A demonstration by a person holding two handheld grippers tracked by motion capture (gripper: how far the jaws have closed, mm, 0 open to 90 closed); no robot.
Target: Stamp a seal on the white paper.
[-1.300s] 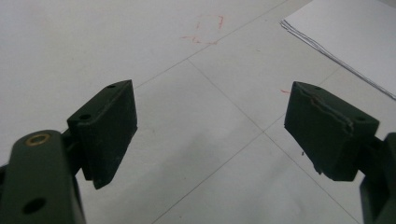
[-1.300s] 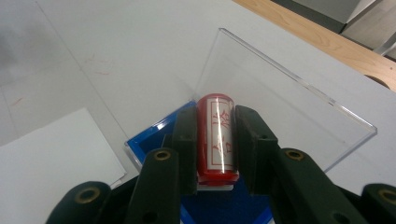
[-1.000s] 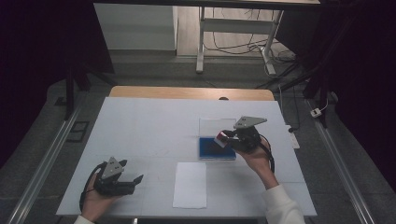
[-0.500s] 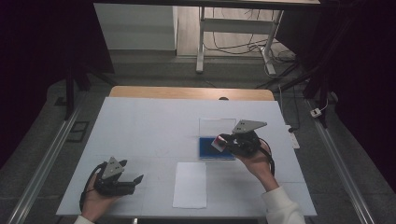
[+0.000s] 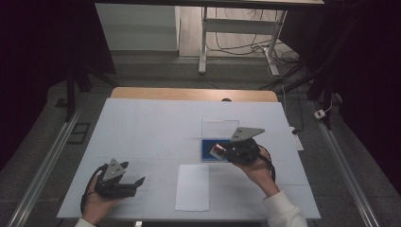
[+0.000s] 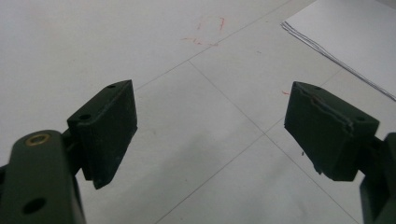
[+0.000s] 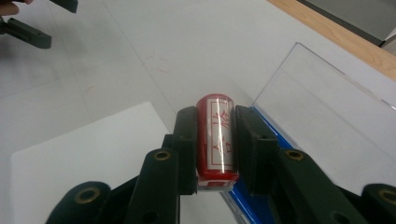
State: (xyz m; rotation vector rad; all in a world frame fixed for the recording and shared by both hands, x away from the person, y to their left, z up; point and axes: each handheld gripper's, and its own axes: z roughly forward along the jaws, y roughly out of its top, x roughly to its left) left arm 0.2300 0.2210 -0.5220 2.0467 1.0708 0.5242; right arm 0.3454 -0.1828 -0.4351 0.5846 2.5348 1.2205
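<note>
My right gripper (image 7: 214,126) is shut on a red cylindrical stamp (image 7: 215,135) with a white label and red characters, gripped across its sides. In the high view the right gripper (image 5: 218,151) holds the stamp (image 5: 217,150) over the blue ink pad (image 5: 208,154). The pad's clear lid (image 5: 219,128) stands open behind it. A white sheet of paper (image 5: 192,187) lies in front of the pad, near the table's front edge. At the front left my left gripper (image 5: 138,182) rests in the hand. Its jaws are wide apart in the left gripper view (image 6: 210,126), with only table surface between them.
The white table top (image 5: 142,123) has faint red marks and seam lines. A wooden strip (image 5: 189,93) runs along its far edge. Beyond the table, a desk frame and cables stand on the floor. The paper's edge (image 6: 345,42) shows at the upper right of the left gripper view.
My right gripper has drifted a little left and toward the near edge with the stamp in it. The left gripper has stayed where it was.
</note>
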